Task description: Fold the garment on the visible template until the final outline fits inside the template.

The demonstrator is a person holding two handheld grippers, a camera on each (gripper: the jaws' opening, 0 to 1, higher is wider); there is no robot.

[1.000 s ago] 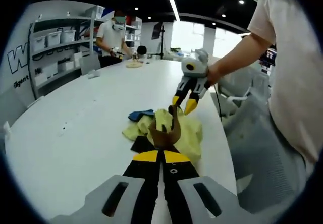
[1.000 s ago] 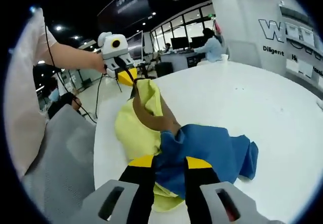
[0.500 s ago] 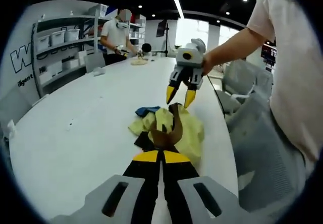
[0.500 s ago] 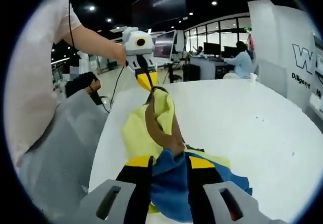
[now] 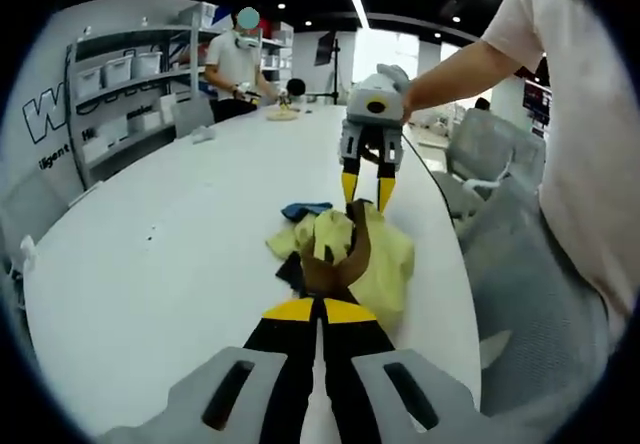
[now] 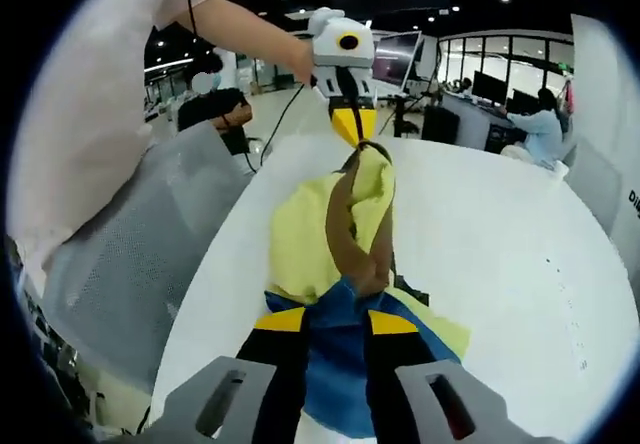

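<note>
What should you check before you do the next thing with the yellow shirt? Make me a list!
1. Left gripper pinching the brown band of the garment: ok, jaws shut on it.
2. Right gripper holding the blue part: ok, cloth sits between its jaws.
3. Garment stretched between the two grippers: ok, it runs from one to the other, though bunched.
4. Garment over the white table, not off the edge: ok, but near the edge by the grey chair.
5. Template visible under the garment: cannot tell, no outline shows.
6. Garment flat and ready to fold: not ok, still crumpled.
</note>
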